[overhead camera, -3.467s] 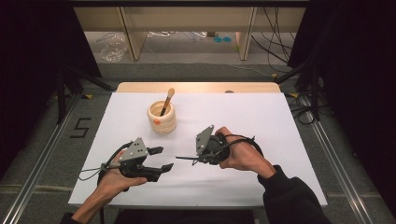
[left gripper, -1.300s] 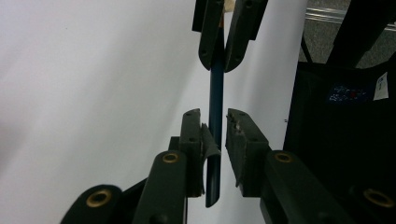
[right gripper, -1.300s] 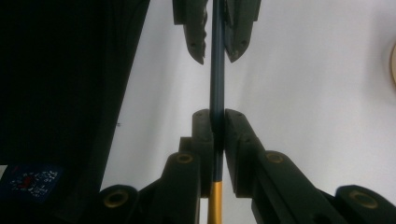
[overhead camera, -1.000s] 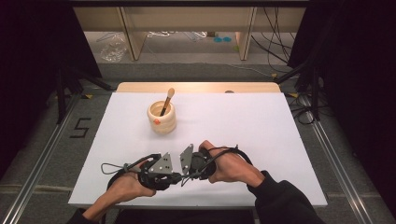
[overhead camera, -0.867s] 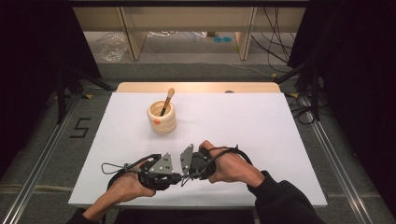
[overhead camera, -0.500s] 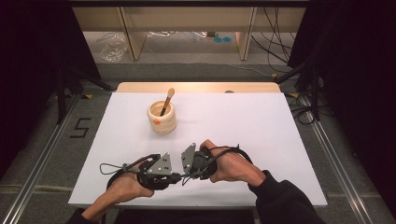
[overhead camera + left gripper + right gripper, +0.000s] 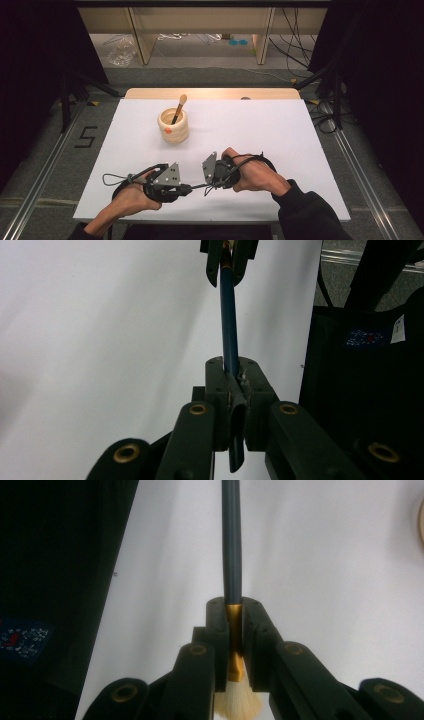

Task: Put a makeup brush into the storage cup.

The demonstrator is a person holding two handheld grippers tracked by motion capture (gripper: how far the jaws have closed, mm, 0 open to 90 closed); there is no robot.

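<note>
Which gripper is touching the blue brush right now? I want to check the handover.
Touching, both. The left gripper view shows the left gripper clamped on the blue brush handle; the right gripper view shows the right gripper clamped on its gold ferrule.

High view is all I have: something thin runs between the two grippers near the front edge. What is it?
Observer: A brush with a dark blue handle, seen from the left gripper view.
Operator: Which end does the right gripper have?
Observer: The right gripper is shut on the brush's gold ferrule, with the pale bristles sticking out behind its jaws.
Operator: And the left gripper?
Observer: The left gripper is shut on the handle's tail end, so both hold the brush at once.
</note>
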